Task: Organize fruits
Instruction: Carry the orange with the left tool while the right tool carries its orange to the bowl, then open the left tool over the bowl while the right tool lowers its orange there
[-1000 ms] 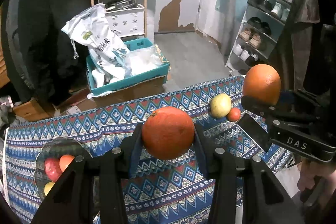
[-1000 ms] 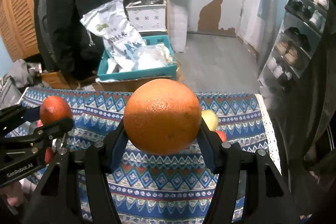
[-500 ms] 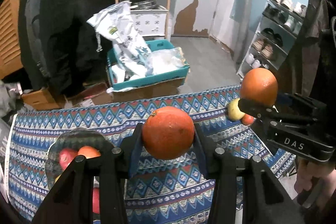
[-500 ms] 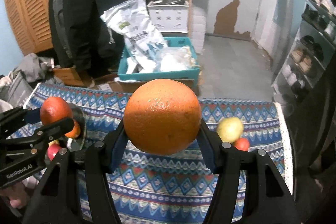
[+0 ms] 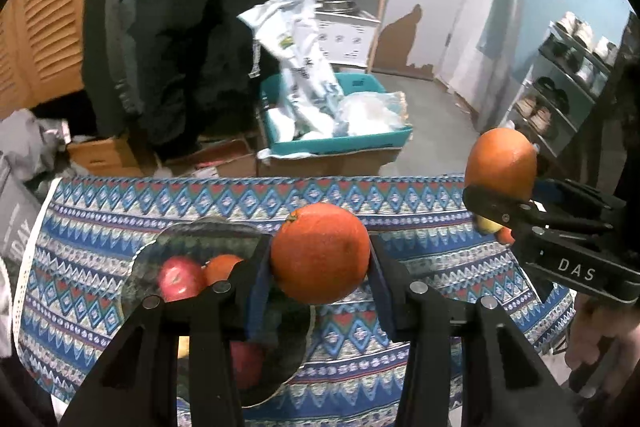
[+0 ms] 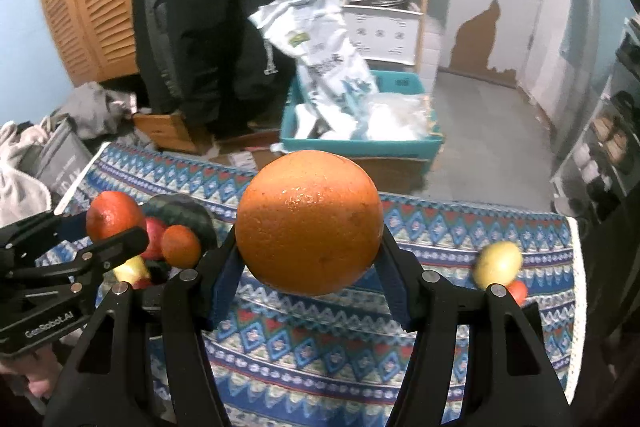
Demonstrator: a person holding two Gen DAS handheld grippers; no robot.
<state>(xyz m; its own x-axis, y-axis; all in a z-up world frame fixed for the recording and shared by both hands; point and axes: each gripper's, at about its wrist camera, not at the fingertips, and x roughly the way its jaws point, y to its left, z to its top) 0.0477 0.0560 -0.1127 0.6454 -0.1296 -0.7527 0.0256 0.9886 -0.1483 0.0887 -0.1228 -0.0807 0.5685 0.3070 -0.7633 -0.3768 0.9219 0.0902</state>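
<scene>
The left gripper (image 5: 320, 263) grips a reddish orange (image 5: 320, 253) just above the dark plate (image 5: 192, 235), seemingly to set it among the red apple (image 5: 180, 277) and fruit there. Right of the plate, the right gripper (image 6: 308, 259) clamps a larger orange (image 6: 308, 223). A yellow fruit (image 6: 498, 263) lies farther right on the patterned cloth (image 6: 320, 347). Gripper bodies read "DAS" and "GenRobot.AI".

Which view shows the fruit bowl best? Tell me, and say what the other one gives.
The left wrist view: the bowl sits close below the left tool, showing its rim and fruit inside. In the right wrist view the bowl is small, at the left edge, partly hidden by that tool.
</scene>
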